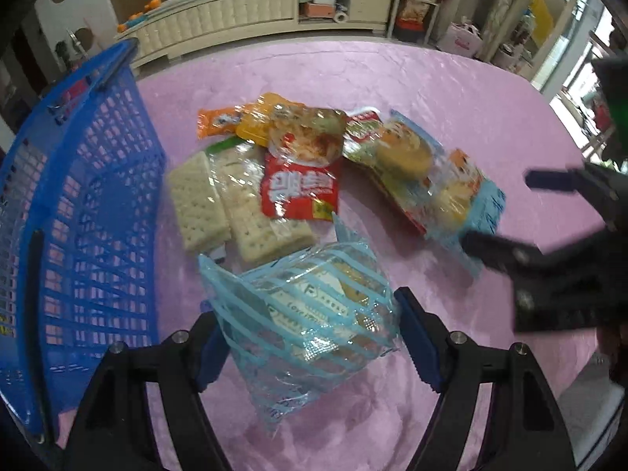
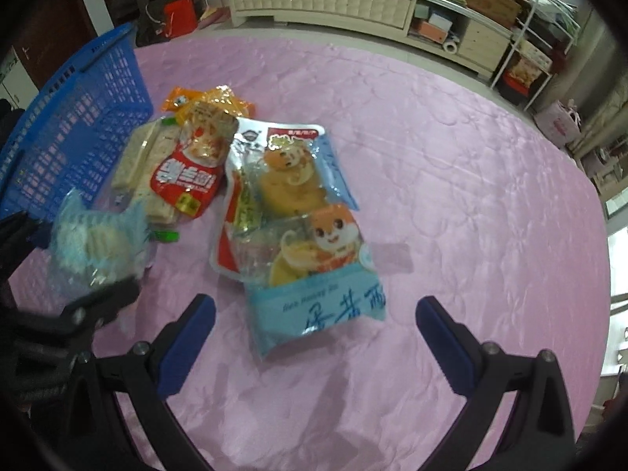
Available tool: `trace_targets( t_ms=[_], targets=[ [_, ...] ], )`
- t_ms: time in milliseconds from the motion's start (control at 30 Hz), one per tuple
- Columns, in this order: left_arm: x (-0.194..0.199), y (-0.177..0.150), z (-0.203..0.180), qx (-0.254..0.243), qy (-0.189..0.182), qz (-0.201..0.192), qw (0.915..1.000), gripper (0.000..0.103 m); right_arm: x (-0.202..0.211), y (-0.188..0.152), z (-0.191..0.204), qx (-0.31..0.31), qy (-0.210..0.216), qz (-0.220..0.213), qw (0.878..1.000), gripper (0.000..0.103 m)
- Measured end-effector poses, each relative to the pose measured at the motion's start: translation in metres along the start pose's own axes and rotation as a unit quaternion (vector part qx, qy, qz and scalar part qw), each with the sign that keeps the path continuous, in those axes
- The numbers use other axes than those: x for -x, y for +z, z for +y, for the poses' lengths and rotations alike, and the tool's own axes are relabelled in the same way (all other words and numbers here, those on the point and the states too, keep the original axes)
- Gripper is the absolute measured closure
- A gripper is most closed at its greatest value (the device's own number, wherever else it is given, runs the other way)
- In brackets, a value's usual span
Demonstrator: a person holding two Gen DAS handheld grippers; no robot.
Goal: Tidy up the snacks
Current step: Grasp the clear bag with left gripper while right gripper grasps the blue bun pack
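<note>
Snacks remain mostly unsorted: blue basket [image 1: 78,204] at 9 o'clock appears empty, pile [image 1: 298,165] lies on pink surface [image 2: 471,196]. Left gripper [image 1: 310,337] jaws grasp striped packet [image 1: 306,325]; right gripper [image 2: 314,337] jaws spread wide.

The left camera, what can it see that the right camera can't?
Only the left view shows the left gripper closed on the striped bag up close, plus the inside of the blue basket. Only the right view shows the right gripper open and empty, and the blue writing on the squirrel pack. Both show the red packet, crackers and pink cloth.
</note>
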State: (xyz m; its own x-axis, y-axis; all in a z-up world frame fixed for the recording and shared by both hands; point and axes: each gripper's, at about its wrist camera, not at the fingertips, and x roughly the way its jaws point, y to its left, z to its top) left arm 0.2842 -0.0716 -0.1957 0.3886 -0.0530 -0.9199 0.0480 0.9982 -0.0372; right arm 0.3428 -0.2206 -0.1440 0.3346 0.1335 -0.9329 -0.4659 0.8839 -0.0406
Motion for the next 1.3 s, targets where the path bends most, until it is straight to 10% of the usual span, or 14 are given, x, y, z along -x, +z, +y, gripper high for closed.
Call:
trace_targets(
  t_ms=[267, 533, 1300],
  targets=[
    [-0.012, 0.009, 0.002, 0.0, 0.007, -0.008, 0.9999, 0.028, -0.029, 0.011, 0.003, 0.055, 0.006, 0.025, 0.998, 0.004],
    [-0.001, 0.015, 0.016, 0.025, 0.0, -0.018, 0.9995, 0.028, -0.022, 0.001, 0.0, 0.05, 0.011, 0.018, 0.998, 0.031],
    [0.173, -0.013, 0.037, 0.001, 0.021, -0.145, 0.9893, 0.028, 0.185, -0.008, 0.064, 0.065, -0.001, -0.119, 0.991, 0.031]
  ],
)
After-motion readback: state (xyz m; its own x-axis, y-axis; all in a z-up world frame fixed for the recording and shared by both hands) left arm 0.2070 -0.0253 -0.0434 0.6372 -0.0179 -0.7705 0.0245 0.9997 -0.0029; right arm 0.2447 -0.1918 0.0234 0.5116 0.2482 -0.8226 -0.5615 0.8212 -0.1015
